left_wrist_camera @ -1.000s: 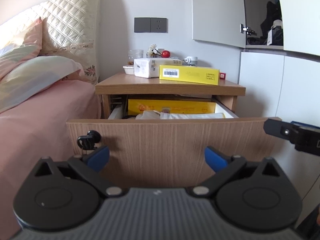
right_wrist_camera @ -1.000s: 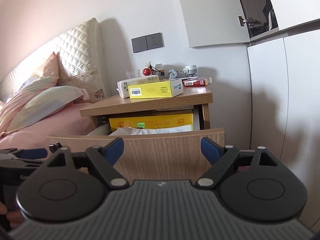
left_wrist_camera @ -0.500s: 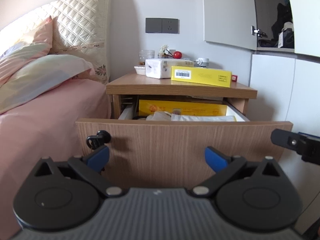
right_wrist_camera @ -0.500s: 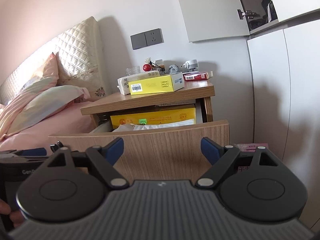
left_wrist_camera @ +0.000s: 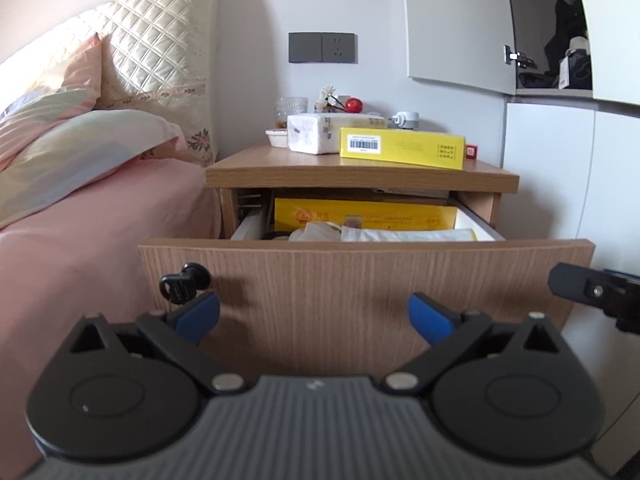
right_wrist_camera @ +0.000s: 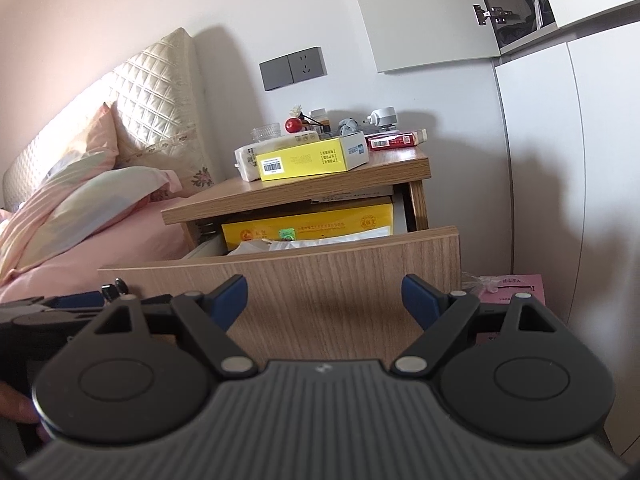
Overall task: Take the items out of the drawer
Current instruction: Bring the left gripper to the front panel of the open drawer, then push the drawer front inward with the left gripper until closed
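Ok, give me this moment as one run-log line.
drawer: open, full | yellow box: inside at back | left gripper: jaws open, empty, facing drawer front | right gripper: jaws open, empty | items removed: none visible

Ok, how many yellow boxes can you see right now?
2. One yellow box lies on top of the nightstand; a second stands at the back of the open drawer. More may be hidden.

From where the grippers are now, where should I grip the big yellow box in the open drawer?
Grip the yellow box by its long top edge, coming from above and in front. It stands on edge at the back of the drawer, and white bags cover its lower front, so only the top seems reachable.
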### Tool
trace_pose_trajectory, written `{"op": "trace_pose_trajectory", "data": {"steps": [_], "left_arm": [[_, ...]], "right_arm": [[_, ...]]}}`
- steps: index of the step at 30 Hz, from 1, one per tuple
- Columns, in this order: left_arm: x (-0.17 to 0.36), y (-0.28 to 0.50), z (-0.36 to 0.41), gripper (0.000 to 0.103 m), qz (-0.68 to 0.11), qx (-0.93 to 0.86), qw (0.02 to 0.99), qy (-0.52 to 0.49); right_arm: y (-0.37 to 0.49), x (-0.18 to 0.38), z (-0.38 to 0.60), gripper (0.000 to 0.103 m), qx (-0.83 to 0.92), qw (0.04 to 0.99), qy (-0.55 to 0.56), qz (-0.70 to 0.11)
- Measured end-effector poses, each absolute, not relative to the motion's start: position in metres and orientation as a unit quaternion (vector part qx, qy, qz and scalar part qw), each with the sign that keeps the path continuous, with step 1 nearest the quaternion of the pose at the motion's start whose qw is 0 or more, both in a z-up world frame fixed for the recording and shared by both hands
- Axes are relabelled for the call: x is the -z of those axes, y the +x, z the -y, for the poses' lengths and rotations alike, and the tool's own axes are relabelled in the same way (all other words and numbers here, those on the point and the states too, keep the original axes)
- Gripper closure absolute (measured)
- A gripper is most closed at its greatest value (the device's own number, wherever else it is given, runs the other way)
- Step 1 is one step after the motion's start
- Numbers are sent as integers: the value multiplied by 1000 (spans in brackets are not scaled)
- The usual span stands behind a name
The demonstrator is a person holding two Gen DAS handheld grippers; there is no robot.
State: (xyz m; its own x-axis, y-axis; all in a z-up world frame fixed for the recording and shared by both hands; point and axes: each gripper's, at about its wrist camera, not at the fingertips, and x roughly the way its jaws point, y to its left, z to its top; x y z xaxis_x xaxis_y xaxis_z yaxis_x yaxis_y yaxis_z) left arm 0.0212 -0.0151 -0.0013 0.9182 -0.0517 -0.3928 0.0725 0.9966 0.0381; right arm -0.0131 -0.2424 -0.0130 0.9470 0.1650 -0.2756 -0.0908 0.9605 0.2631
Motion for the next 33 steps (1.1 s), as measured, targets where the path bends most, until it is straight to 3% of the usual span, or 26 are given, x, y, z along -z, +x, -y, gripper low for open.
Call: {"op": "trace_pose_trajectory", "data": {"steps": [2,11,16,26,33], "left_arm": [[2,25,16,2,-200,27,979,27],[5,45,20,9,-206,22,978,32],[7,53,21,18,-211,17,977,30],[4,66,16,18,-231,31,972,15],[2,73,13,17,-242,41,969,15]], "right_arm": [[-9,14,245,17,-66,977,130,-154],[15,21,247,37,-42,974,131,-181],[18,19,238,38,-24,980,95,-171],[27,16,240,45,-13,982,66,-176],[32,15,241,45,-17,981,64,-185]]}}
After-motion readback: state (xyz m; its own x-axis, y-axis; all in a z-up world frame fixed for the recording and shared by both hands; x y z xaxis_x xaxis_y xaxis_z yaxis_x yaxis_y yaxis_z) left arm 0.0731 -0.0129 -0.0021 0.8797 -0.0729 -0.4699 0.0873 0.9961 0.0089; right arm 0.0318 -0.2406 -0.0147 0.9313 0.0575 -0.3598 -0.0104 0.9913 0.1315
